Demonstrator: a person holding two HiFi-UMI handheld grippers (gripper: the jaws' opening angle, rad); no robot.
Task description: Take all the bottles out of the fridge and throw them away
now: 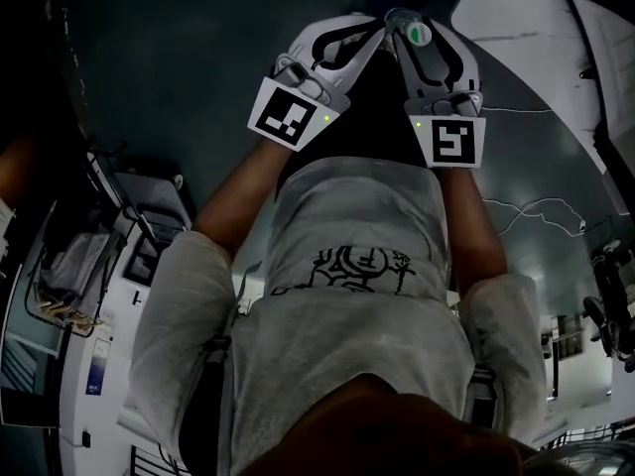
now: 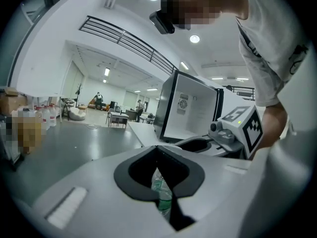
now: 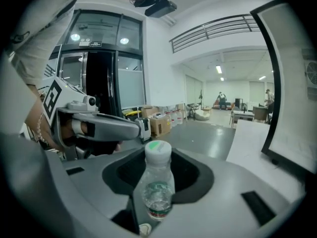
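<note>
Head view: two grippers at upper centre, left gripper (image 1: 367,33) and right gripper (image 1: 415,23). Right fingers clamp one clear bottle (image 3: 157,185), white cap upward. Left fingers are clenched together; a bottle sliver (image 2: 161,192) shows through their slit. Whether it is the same bottle is unclear.

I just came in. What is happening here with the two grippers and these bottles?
A person in a grey shirt holds a gripper in each hand, side by side in front of the body. The right gripper is closed on a clear plastic bottle with a white and green cap and carries it in the air. The left gripper has its jaws shut, with what looks like a flattened bottle pinched in the slit between them. No bin is in view.
</note>
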